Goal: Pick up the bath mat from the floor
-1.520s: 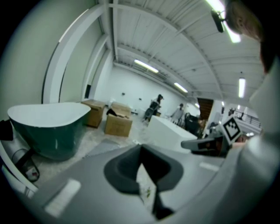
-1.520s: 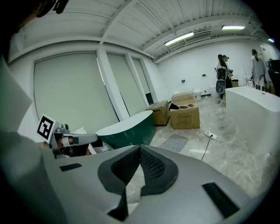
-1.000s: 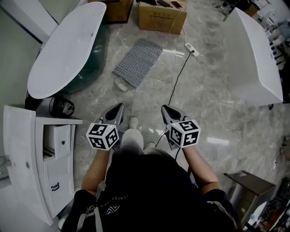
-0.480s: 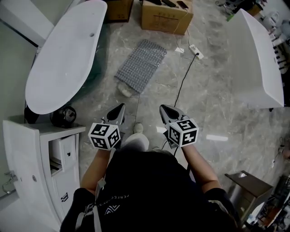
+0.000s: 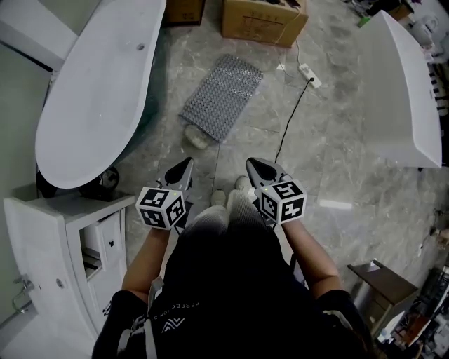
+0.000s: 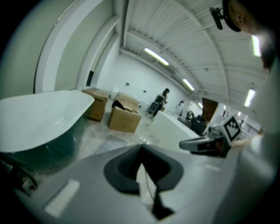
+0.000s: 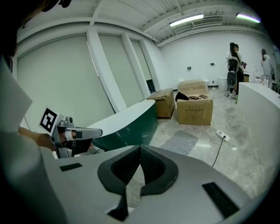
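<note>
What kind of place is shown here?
Probably a staged bathroom inside a large industrial hall: a freestanding bathtub, a bath mat on the marble-look floor, and cardboard boxes nearby.

This looks like a large workshop hall set up with bathroom fittings. A freestanding white bathtub (image 5: pixel 98 91) stands left of the left hand-held gripper (image 5: pixel 184 168). Ahead, cardboard boxes (image 5: pixel 265 21) sit on the marble-look floor (image 5: pixel 330 168), and strip lights (image 7: pixel 186 19) run under a high ribbed ceiling.
</note>
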{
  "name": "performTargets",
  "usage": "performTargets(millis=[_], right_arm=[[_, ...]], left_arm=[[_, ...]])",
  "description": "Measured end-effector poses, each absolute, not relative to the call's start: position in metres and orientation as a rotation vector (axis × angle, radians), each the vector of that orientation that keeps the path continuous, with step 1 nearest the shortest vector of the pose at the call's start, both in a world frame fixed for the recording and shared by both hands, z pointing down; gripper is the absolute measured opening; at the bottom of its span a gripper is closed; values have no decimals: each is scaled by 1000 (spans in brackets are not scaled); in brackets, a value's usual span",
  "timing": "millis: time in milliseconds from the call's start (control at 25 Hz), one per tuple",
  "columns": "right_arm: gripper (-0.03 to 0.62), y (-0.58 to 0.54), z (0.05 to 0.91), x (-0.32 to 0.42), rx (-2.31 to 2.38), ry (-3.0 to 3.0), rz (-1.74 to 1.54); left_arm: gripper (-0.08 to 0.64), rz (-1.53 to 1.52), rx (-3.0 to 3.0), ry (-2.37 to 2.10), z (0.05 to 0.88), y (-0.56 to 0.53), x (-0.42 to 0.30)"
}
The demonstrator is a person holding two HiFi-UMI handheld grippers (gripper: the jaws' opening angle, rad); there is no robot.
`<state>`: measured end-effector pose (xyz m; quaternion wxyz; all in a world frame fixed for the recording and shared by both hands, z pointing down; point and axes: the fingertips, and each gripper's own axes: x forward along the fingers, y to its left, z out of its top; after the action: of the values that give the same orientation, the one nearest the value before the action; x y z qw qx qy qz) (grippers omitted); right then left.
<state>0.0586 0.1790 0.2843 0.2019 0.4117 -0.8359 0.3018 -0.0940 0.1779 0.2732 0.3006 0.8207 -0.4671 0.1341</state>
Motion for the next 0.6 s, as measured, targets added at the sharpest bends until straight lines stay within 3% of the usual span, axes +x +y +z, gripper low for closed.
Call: performTargets(millis=[600], right_arm=[[-2, 65, 315, 64, 994, -2363, 828]], left_arm=[[6, 360, 2103, -1361, 285, 68, -78]])
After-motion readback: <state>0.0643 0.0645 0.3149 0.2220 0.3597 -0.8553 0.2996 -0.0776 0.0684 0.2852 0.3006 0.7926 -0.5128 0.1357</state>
